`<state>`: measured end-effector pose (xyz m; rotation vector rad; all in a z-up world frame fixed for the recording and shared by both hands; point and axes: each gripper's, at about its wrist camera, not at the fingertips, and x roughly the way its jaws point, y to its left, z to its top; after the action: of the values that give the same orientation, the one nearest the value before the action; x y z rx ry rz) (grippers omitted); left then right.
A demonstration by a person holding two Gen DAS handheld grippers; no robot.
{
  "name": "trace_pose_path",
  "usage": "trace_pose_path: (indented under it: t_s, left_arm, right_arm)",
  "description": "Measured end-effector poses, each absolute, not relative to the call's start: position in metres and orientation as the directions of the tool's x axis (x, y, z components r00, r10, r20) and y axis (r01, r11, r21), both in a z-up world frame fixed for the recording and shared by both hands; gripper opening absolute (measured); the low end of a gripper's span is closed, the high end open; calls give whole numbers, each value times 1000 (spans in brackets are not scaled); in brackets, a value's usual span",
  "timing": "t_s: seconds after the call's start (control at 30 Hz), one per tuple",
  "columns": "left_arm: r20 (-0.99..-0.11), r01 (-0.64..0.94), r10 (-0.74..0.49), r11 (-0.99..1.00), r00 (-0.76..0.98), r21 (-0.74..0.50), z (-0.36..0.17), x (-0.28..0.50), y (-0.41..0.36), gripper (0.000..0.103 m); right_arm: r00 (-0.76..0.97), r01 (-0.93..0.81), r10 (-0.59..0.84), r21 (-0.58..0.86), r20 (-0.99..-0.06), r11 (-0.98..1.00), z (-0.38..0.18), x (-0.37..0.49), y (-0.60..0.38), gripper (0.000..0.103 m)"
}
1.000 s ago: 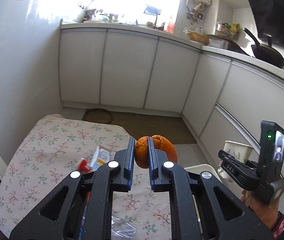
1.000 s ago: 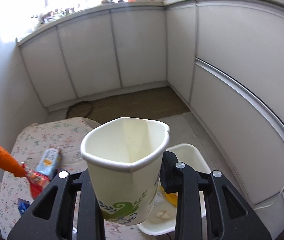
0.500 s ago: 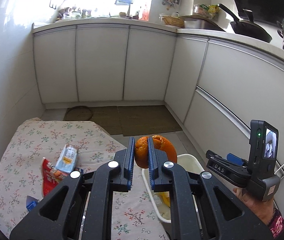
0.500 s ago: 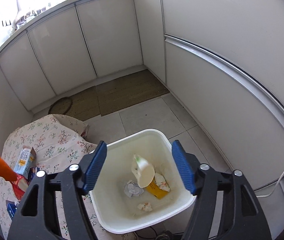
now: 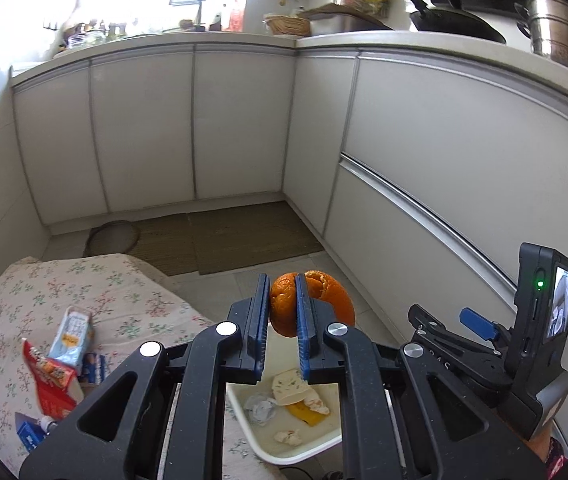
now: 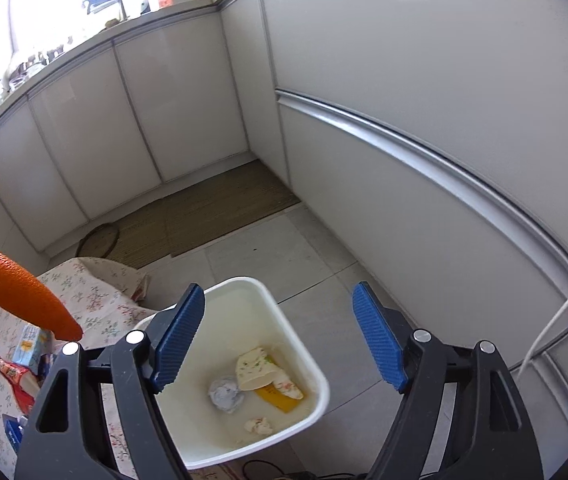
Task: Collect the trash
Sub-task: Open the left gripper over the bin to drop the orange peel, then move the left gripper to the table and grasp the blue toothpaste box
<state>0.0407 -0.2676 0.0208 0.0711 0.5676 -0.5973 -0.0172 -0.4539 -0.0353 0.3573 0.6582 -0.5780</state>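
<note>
**Orange peel clamped above the white bin**

Orange peel [image 5: 311, 303] sits pinched between the blue pads of the left gripper [image 5: 280, 320], at the centre of the left wrist view. The jaws press on the peel from both sides. The peel hangs above the far rim of the white trash bin [image 5: 244, 416], which appears at the bottom centre of that view.

In the right wrist view, the right gripper [image 6: 280, 340] stands spread and its jaws are opening, with nothing between the pads. Below it, at lower centre, the bin [image 6: 315, 364] holds a paper cup [image 6: 255, 368] lying on its side, a crumpled grey wad [image 6: 224, 394], a yellow wrapper [image 6: 278, 400] and a small white scrap [image 6: 259, 426].

At lower left of the left wrist view, a floral tablecloth [image 5: 124, 292] carries a small carton [image 5: 72, 336] and a red packet [image 5: 50, 388], touching each other. The table stands just beside the bin.
</note>
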Motion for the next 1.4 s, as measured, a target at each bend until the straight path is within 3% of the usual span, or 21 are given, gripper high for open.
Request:
trace_pose_path:
  t_s: [0.33,0.53,0.67,0.8,0.9,1.1,1.4]
  left_arm:
    - [-591,613,-538,785,602,-90,-1,49,-320,14]
    - [-628,625,-523,777,576,-74,-17,52,-337,21]
    - [-635,612,-504,789,586,-61,-21,53,-332,30]
    - [-642,574,-468,817,607,-52,-22,57,-321,57]
    - [-641,536,-437,843,631,-46,-20,58,-308,70]
    - [-651,459,-378,887,658,-52,-19,63,-275,83]
    - [-646,349,-318,933,694,-84,-12,67,-213,88]
  right_arm:
    - [593,672,-433,122,-679,730,-51,-36,-479,79]
    - [589,685,-449,119,-672,719,-52,-35,-481,79]
    - [589,697,-472,116,-656,708,-51,-39,-477,84]
    - [596,696,-481,116,-643,708,-48,-37,-469,84]
    - [603,689,-480,113,-637,716,-46,-34,-461,86]
    - [634,660,-472,111,-613,743,-35,-27,-434,90]
    - [687,582,-437,79,-580,809,-21,-9,-381,92]
